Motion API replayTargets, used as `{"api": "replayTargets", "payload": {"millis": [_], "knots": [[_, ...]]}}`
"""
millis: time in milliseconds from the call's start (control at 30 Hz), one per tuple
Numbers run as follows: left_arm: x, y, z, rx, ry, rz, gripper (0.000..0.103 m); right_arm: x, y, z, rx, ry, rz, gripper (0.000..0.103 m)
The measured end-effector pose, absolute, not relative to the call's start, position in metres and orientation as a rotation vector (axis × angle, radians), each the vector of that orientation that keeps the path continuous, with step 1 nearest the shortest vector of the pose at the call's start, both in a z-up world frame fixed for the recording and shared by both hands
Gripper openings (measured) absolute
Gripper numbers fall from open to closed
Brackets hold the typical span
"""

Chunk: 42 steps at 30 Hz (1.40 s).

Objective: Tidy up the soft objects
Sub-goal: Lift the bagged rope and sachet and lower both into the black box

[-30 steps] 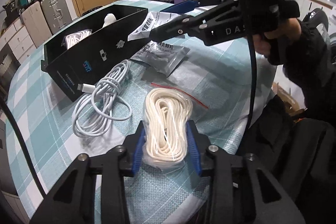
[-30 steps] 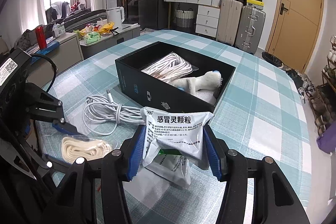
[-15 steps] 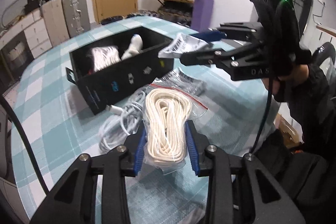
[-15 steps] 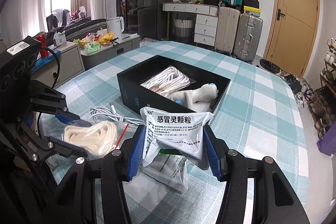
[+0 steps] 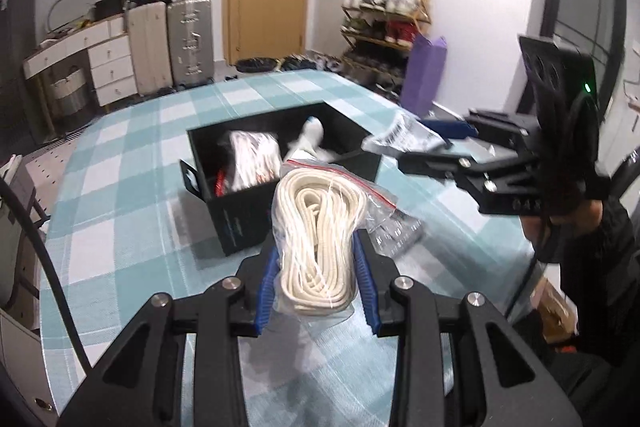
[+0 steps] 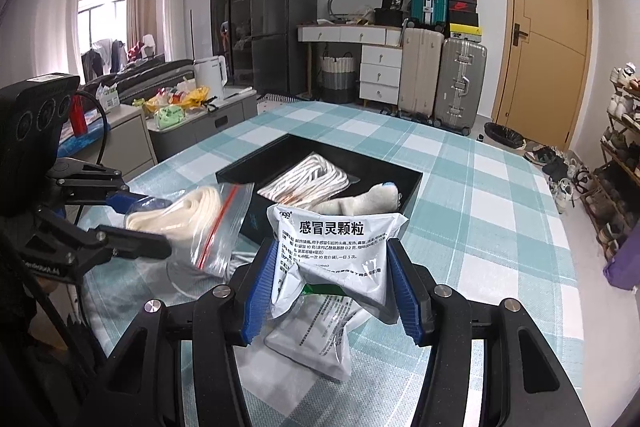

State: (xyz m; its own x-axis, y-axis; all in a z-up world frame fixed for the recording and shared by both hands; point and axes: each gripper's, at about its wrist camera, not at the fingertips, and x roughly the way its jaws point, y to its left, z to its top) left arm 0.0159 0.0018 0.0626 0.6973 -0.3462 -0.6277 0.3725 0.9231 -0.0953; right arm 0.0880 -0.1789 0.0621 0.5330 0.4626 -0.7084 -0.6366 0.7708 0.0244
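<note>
My left gripper (image 5: 317,277) is shut on a clear zip bag of coiled white rope (image 5: 316,243) and holds it in the air, just short of the black box (image 5: 240,219). The bag also shows in the right wrist view (image 6: 192,223). My right gripper (image 6: 332,291) is shut on a white medicine sachet (image 6: 336,247), held above the table near the box's front wall (image 6: 250,217). The box holds another bagged rope (image 6: 304,179) and a white sock (image 6: 376,197).
A second white sachet (image 6: 316,339) lies on the teal checked tablecloth (image 6: 480,227) under my right gripper; it shows as a crinkled packet (image 5: 394,231) in the left wrist view. Suitcases, drawers, a door and a shoe rack stand beyond the table.
My left gripper lifted the rope bag off the table and carried it toward the black box. The white cable has dropped out of view. The right gripper rose slightly with the sachet.
</note>
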Motion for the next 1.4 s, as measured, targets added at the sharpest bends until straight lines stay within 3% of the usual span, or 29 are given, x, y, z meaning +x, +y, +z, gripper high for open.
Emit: {"api": "replayTargets", "payload": {"millis": [667,1400], "knots": [[0.075,0.032,0.069,-0.1,0.635,-0.18,0.034,0.117,-0.179,0.073,-0.148,0.732,0.613,0.054],[0.122,0.013,0.063,-0.082,0.68,-0.186,0.035,0.157,-0.16,0.064,-0.17,0.775,0.62,0.054]]}}
